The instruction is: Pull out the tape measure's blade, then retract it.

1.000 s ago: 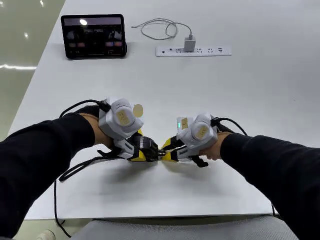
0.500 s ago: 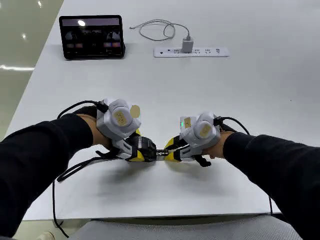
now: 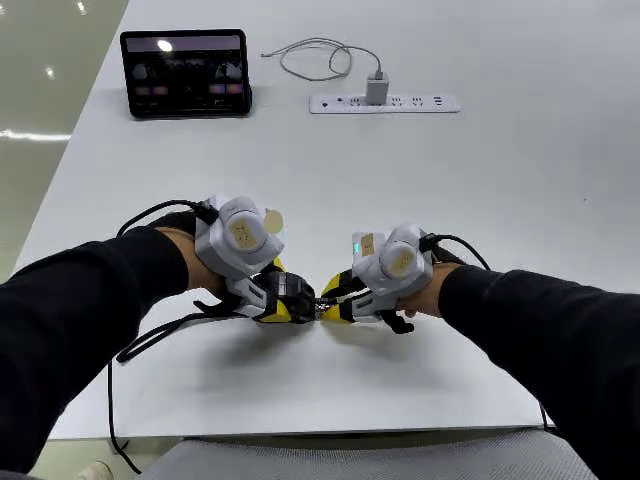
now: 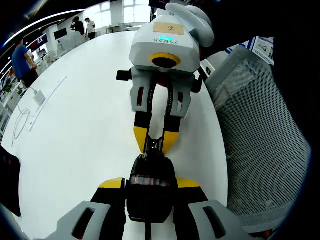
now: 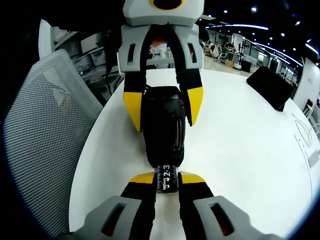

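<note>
The white surface (image 3: 480,200) runs wide and bare ahead of me and to my right. Its near edge is close under my forearms, and its left edge drops to a glossy floor (image 3: 45,120). A grey mesh chair (image 4: 260,150) sits tucked against that near edge below my arms. At the far side, well apart from my hands, a dark tablet (image 3: 186,72) stands propped up. To its right a white power strip (image 3: 385,102) lies flat, with a charger plugged in and a looped white cable (image 3: 315,55). Near the front edge my left gripper (image 3: 285,300) and right gripper (image 3: 335,300) point at each other, almost tip to tip. My left fingers (image 4: 112,183) are closed on the sides of the black tape measure (image 5: 162,125), which fills the gap between them, its mouth facing my right hand. My right fingers (image 5: 192,178) are drawn in narrow and pinch the tip of the blade (image 5: 165,179), where printed numerals show. Only a short stretch of blade is out, so my right fingertips sit just beside the case. From the headset, my gripper bodies cover most of the case and the blade is a small sliver between the yellow tips. I cannot tell whether the case touches the surface or hangs just above it. The hook at the blade's end is hidden inside my pinch.
</note>
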